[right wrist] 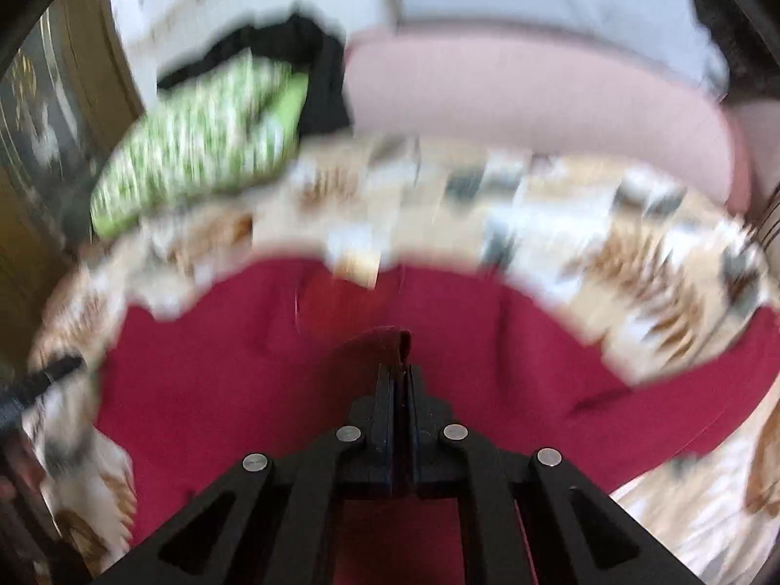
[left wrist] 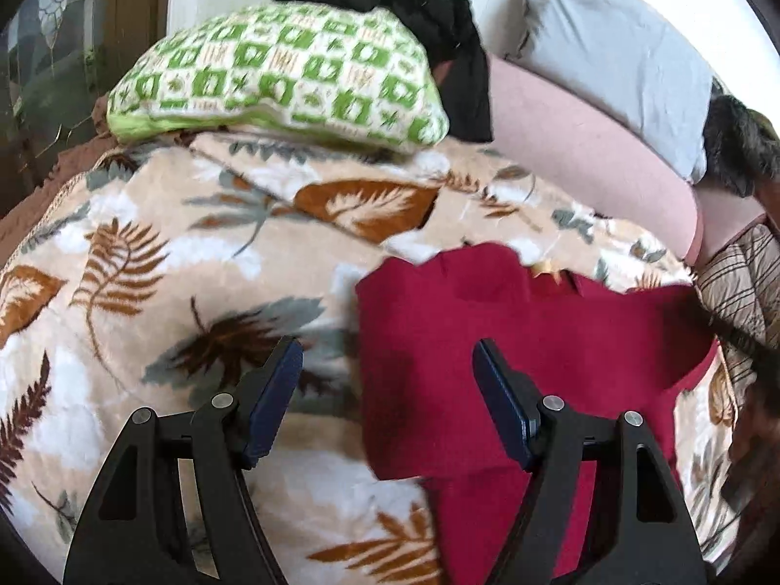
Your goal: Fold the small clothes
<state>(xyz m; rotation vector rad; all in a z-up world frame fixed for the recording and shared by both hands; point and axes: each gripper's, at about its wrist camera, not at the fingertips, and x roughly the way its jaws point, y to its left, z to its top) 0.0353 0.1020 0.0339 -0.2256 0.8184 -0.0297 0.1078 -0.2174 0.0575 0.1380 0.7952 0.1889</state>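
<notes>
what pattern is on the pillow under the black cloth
Green and white squares on the pillow, sharpest in the left wrist view.

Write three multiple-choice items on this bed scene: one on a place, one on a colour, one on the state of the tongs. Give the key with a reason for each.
1. Where does the green-and-white patterned cushion lie?
A. On the far side of the leaf-print blanket, beside a black garment
B. On top of the red garment
C. Between the left tongs

2. What colour is the garment being folded?
A. Grey
B. Deep red
C. Green

3. How do the tongs stand?
A. Both open
B. Both shut
C. Left open, right shut on cloth

Key:
1 A, the cushion sits beyond the blanket with the black cloth draped behind it.
2 B, the red garment spreads over the blanket under both tongs.
3 C, the left tongs gape with nothing between them, while the right tongs are closed with a fold of red cloth sticking out.
</notes>
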